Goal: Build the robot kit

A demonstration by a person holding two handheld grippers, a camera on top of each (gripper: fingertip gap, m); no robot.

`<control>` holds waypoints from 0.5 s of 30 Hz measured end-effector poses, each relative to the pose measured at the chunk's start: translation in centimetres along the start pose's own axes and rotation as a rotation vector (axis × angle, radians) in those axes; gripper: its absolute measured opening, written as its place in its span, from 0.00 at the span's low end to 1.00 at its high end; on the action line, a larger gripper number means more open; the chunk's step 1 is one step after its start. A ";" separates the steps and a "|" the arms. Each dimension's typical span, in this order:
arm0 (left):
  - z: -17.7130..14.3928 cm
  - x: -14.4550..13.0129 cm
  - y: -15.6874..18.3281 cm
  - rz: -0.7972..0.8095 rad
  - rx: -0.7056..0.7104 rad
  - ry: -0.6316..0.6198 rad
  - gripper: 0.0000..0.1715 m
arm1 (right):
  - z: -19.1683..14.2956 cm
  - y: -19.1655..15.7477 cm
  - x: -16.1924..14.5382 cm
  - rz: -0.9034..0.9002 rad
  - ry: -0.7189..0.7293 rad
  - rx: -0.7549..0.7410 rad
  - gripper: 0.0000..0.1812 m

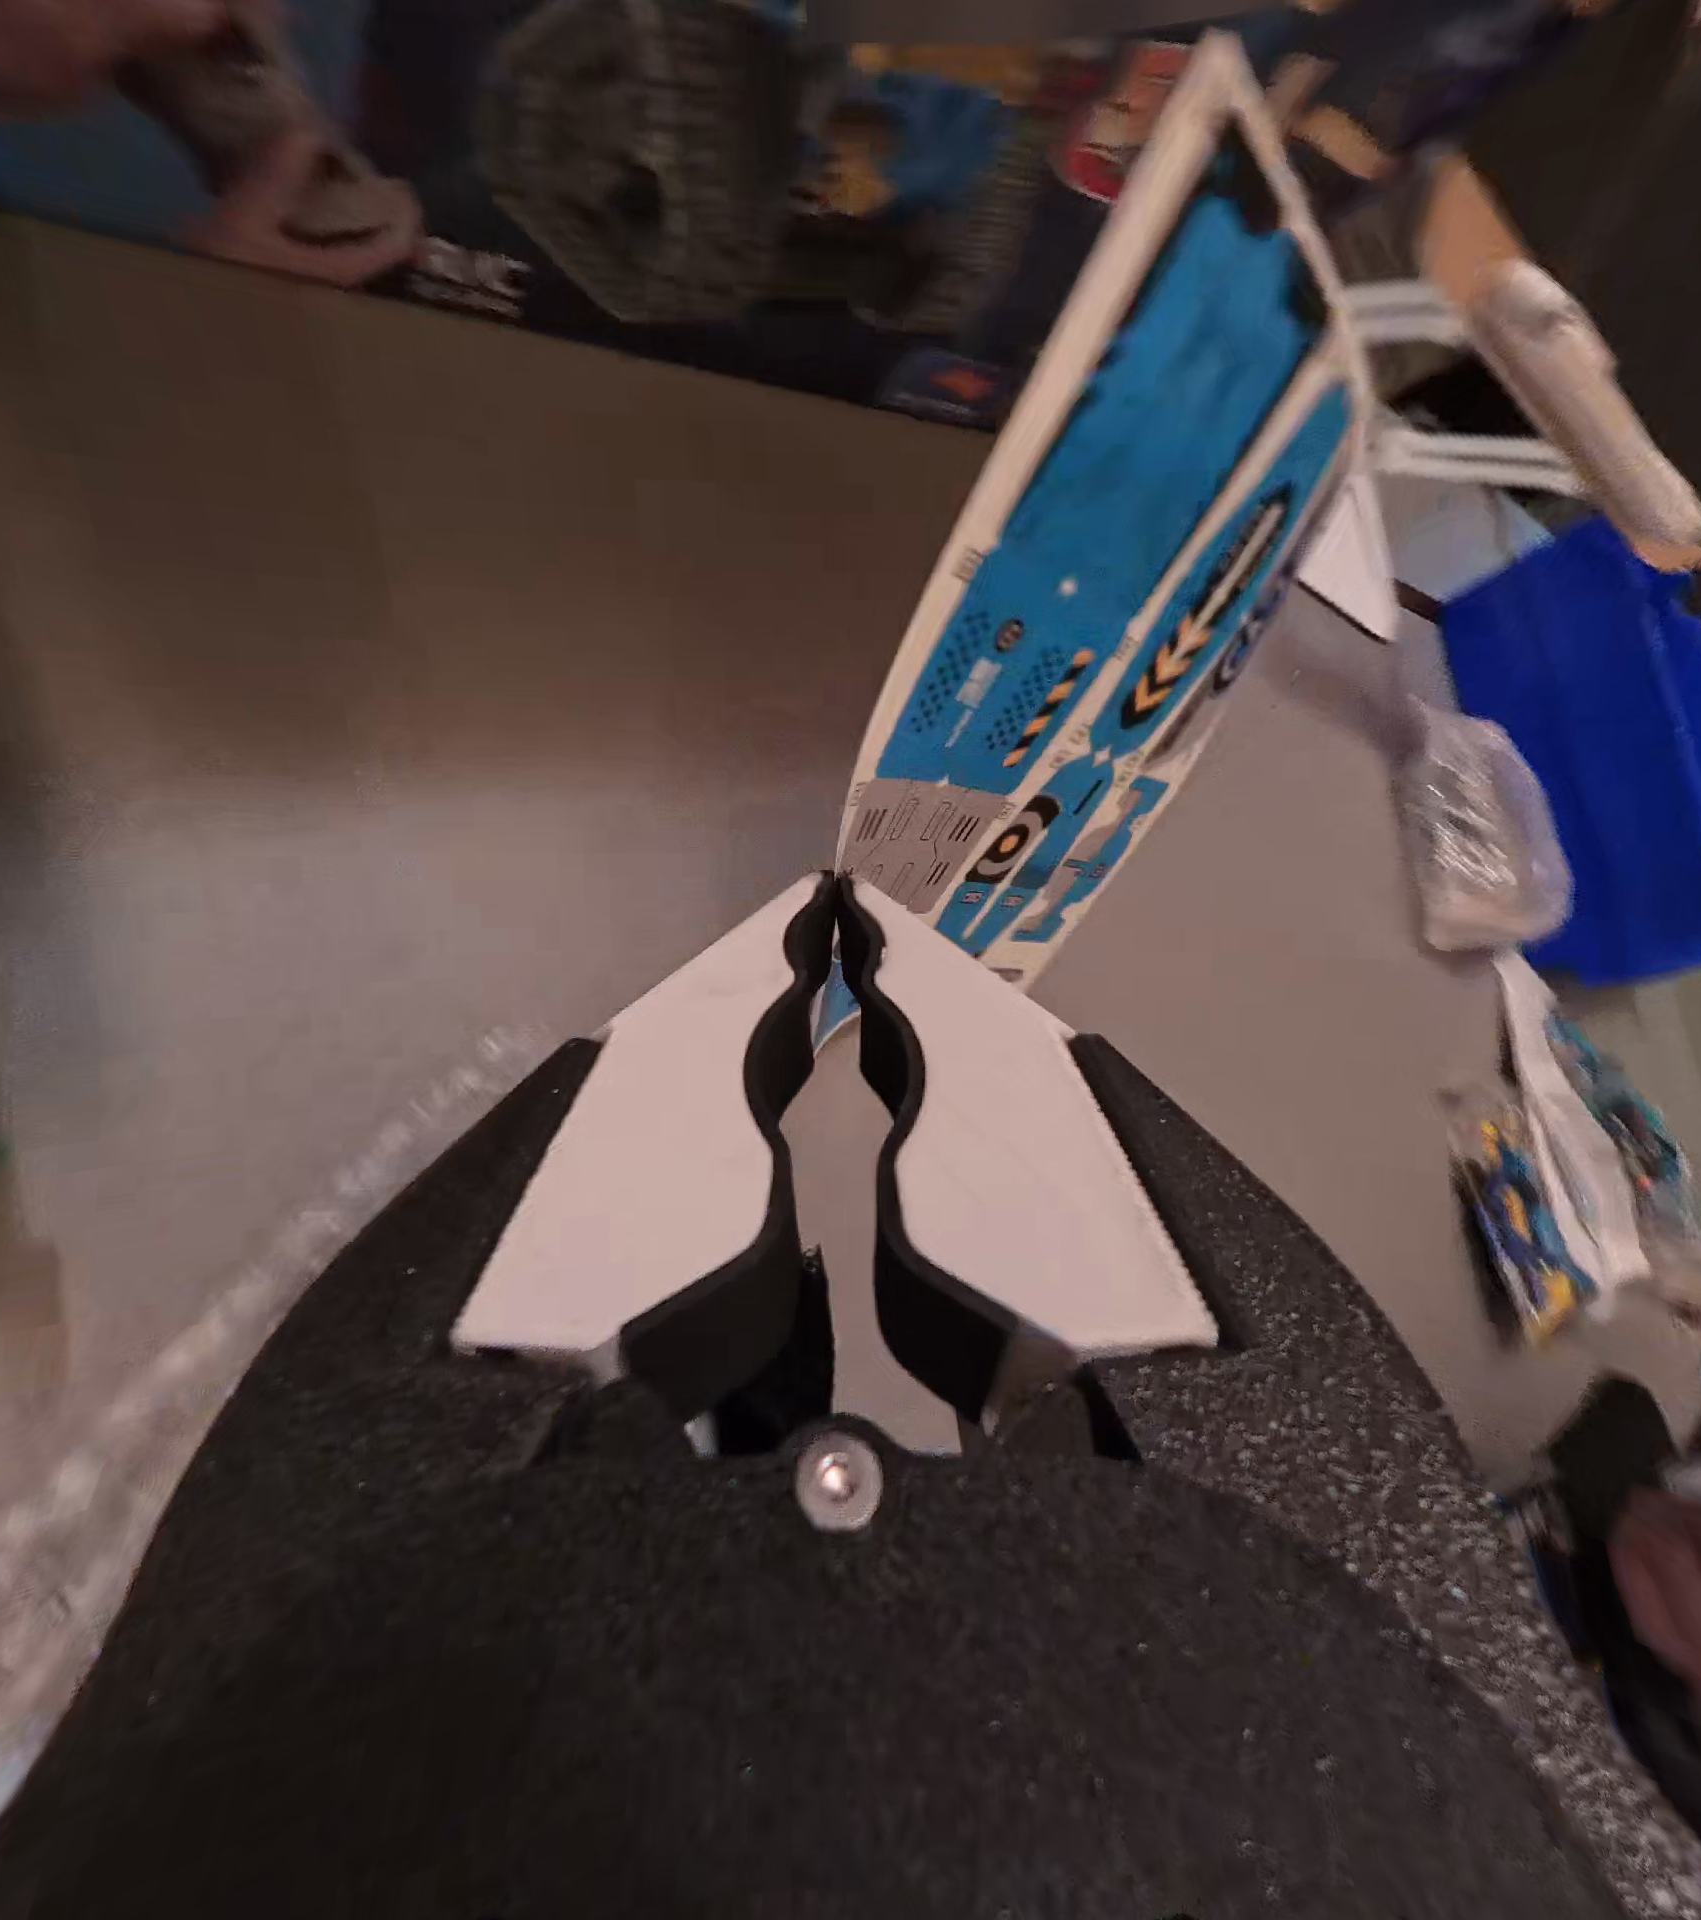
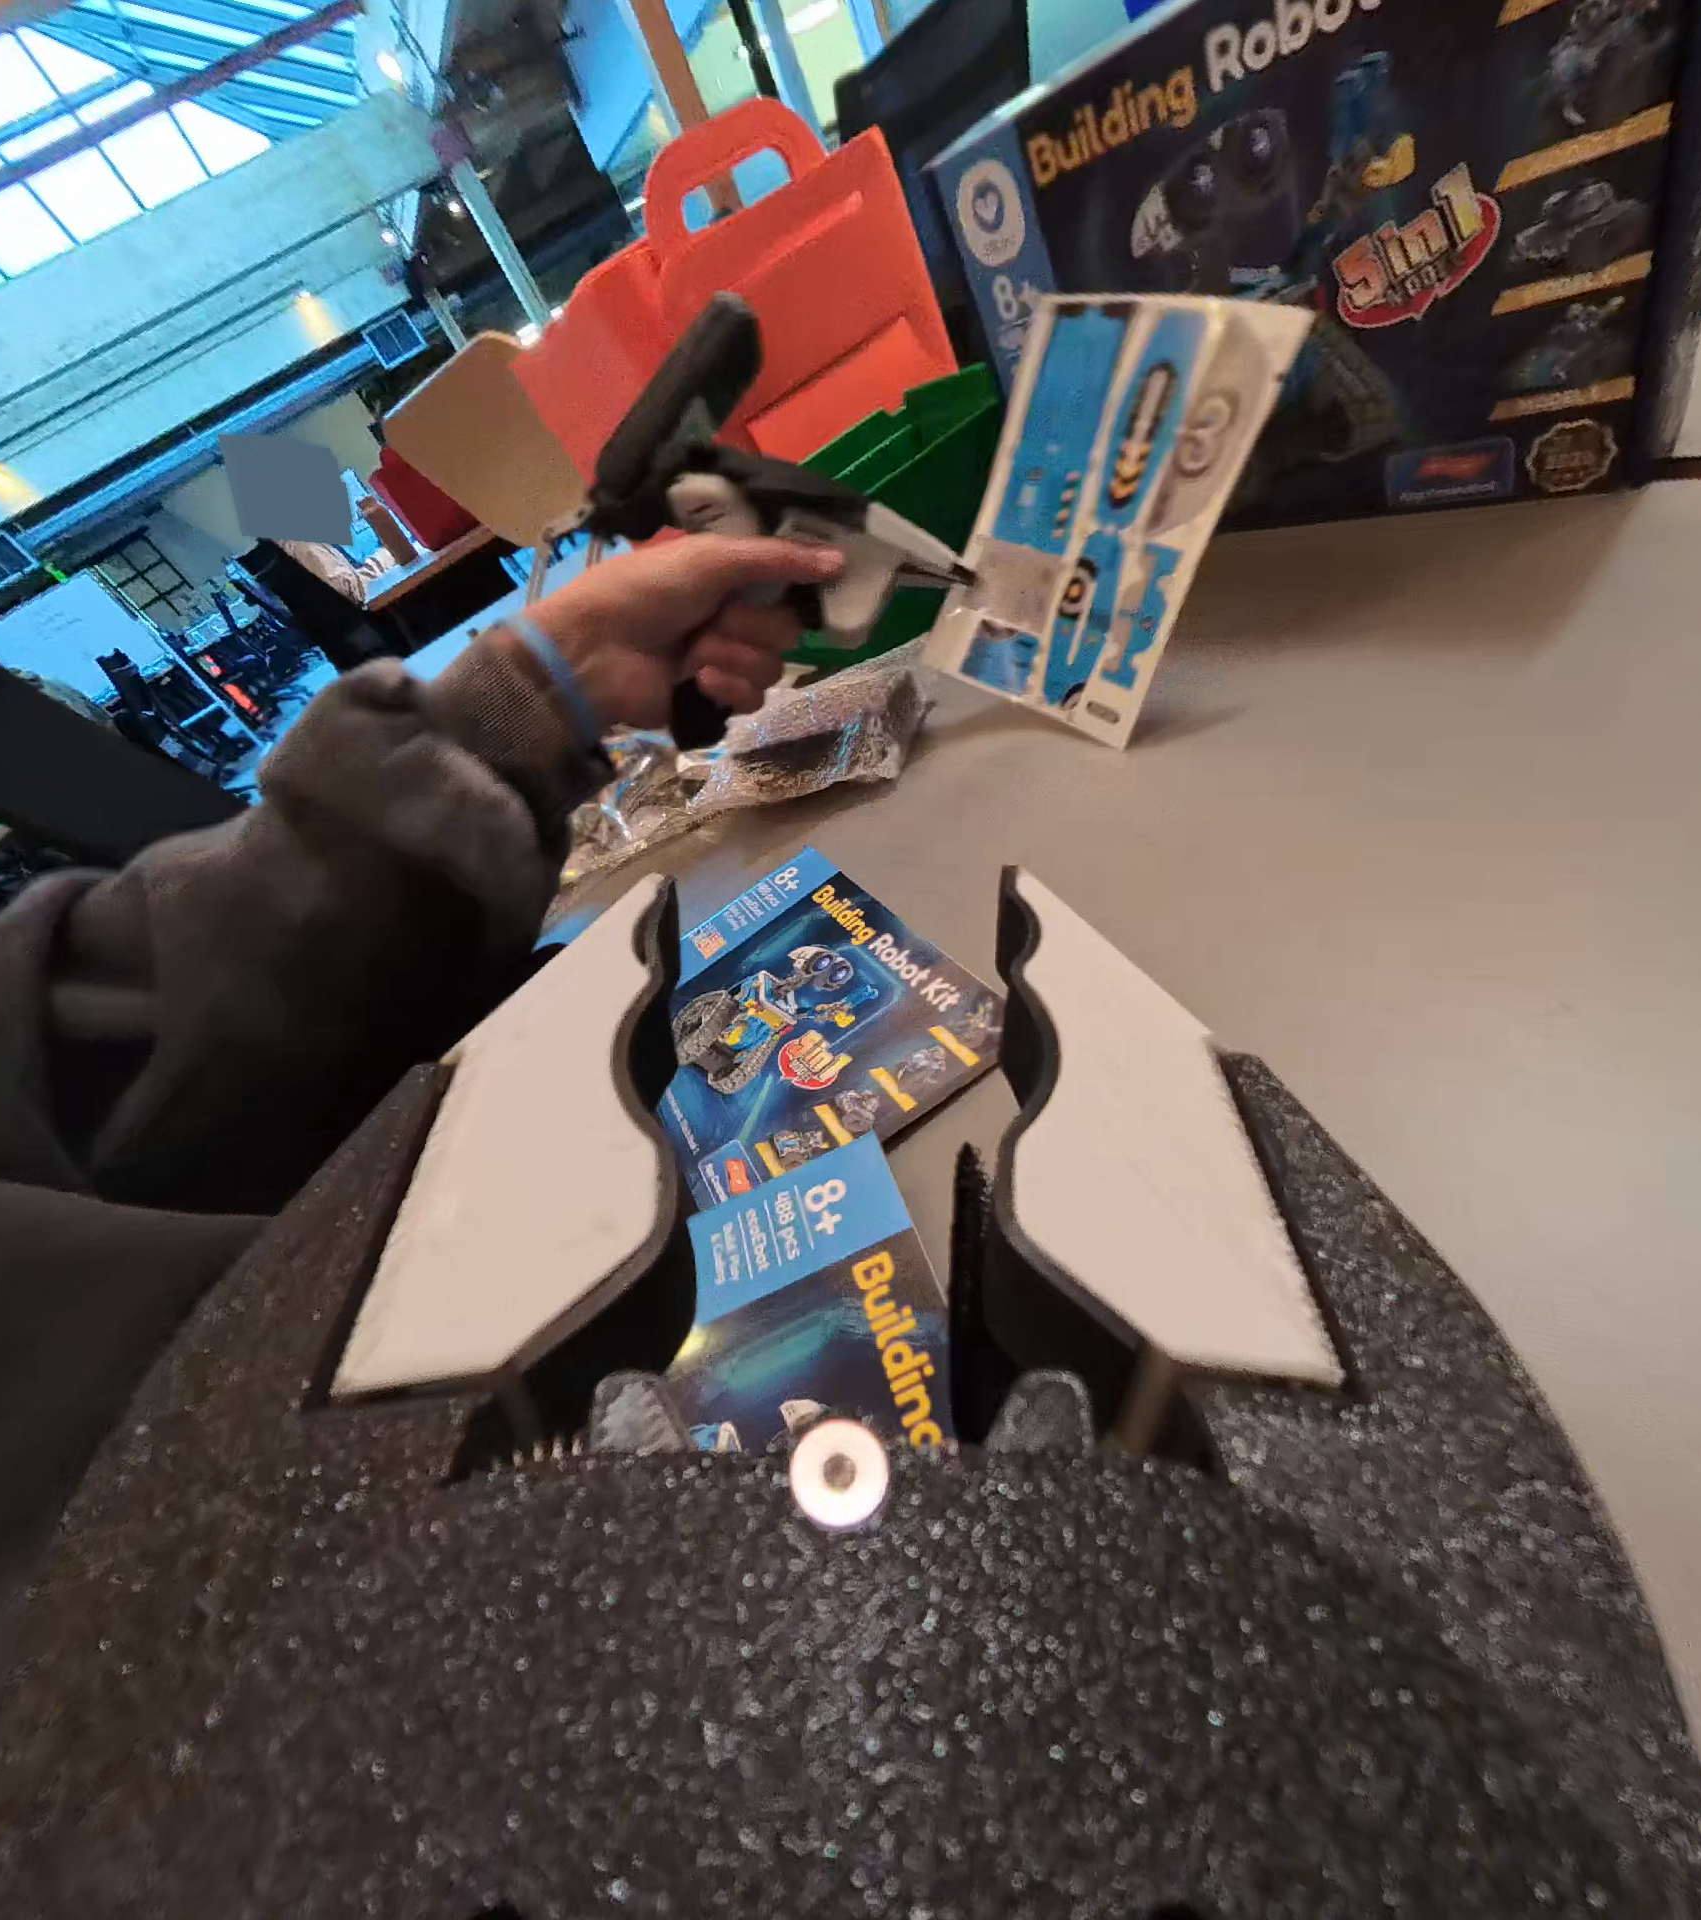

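In the left wrist view the background was smeared by motion — the dark box at the top edge and the blue piece on the right could not be made out clearly. The sticker sheet had its lower corner hidden between the fingers of the left gripper. In the right wrist view the nearer booklet was partly covered by the right gripper — the large box was cut off by the top edge.
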State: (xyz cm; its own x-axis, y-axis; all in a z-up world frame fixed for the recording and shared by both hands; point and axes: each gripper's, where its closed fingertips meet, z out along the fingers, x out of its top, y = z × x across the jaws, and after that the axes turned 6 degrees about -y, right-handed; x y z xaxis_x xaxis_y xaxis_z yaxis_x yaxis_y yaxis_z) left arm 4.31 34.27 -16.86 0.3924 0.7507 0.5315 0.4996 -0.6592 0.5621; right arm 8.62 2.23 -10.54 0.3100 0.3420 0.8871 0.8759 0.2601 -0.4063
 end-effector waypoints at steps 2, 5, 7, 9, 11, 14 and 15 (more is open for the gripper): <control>1.6 1.2 -1.8 -0.027 0.064 -0.026 0.00 | 0.5 0.0 -1.0 -0.028 -0.007 -0.016 0.33; 2.9 1.1 -4.8 0.023 0.213 -0.098 0.00 | 0.7 -0.5 -1.3 -0.068 -0.026 0.002 0.34; 2.7 0.9 -6.6 0.077 0.302 -0.136 0.00 | 0.6 -0.6 -1.3 -0.066 -0.021 0.012 0.34; 2.5 0.0 -7.4 0.140 0.345 -0.210 0.00 | 0.5 -0.6 -1.2 -0.050 -0.013 0.027 0.34; 1.9 -0.5 -8.5 0.219 0.427 -0.263 0.00 | 0.5 -0.5 -1.2 -0.030 -0.014 0.036 0.34; 0.5 -0.1 -9.7 0.347 0.579 -0.279 0.13 | 0.6 -0.5 -1.4 -0.016 -0.023 0.047 0.35; 0.0 0.0 -9.3 0.385 0.595 -0.269 0.17 | 0.6 -0.5 -1.4 -0.018 -0.025 0.047 0.35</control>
State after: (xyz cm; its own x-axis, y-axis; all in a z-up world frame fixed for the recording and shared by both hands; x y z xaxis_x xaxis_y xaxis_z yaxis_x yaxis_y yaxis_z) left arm -0.33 40.41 -22.08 0.7599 0.5081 0.4054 0.5921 -0.7985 -0.1091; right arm 7.53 2.21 -11.76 0.2849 0.3591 0.8888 0.8626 0.3083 -0.4011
